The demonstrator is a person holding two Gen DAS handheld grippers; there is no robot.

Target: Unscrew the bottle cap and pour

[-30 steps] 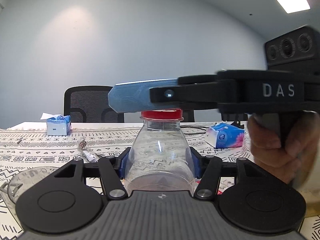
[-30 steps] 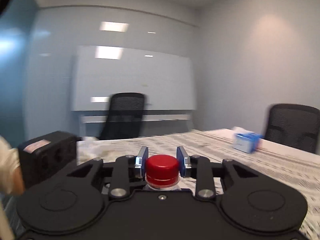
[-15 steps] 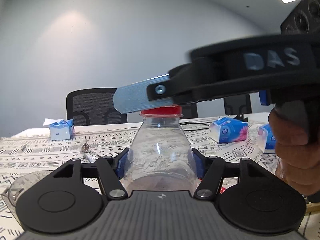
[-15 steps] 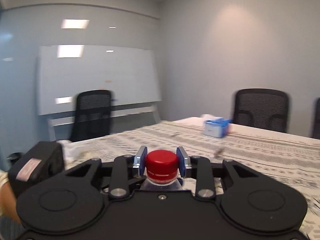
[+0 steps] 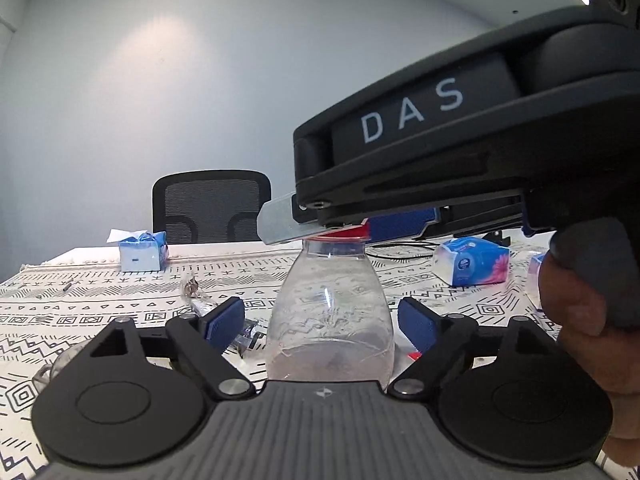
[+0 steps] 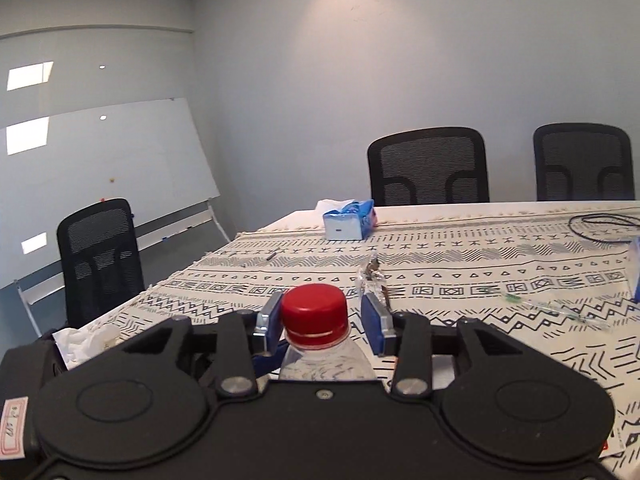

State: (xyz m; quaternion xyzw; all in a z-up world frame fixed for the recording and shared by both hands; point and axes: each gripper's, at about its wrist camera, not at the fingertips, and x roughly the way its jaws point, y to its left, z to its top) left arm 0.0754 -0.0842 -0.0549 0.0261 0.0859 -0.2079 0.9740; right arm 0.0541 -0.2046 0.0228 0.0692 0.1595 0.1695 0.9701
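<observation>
In the left wrist view, the left gripper [image 5: 322, 320] has let go: its pads now stand apart on either side of the clear bottle [image 5: 329, 320], upright on the patterned tablecloth [image 5: 100, 312].

In the right wrist view, the right gripper [image 6: 324, 320] has also loosened around the red cap [image 6: 313, 309], with a gap at the right pad. The cap is seemingly still on, so probably a re-grip between turns.

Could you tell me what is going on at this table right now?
A person is working on a clear plastic bottle with two handheld grippers. The left gripper sits open around the bottle's body, its blue pads clear of the sides. The right gripper brackets the red cap, with visible gaps at both pads. The cap is on the bottle, and nothing has been poured.
</observation>
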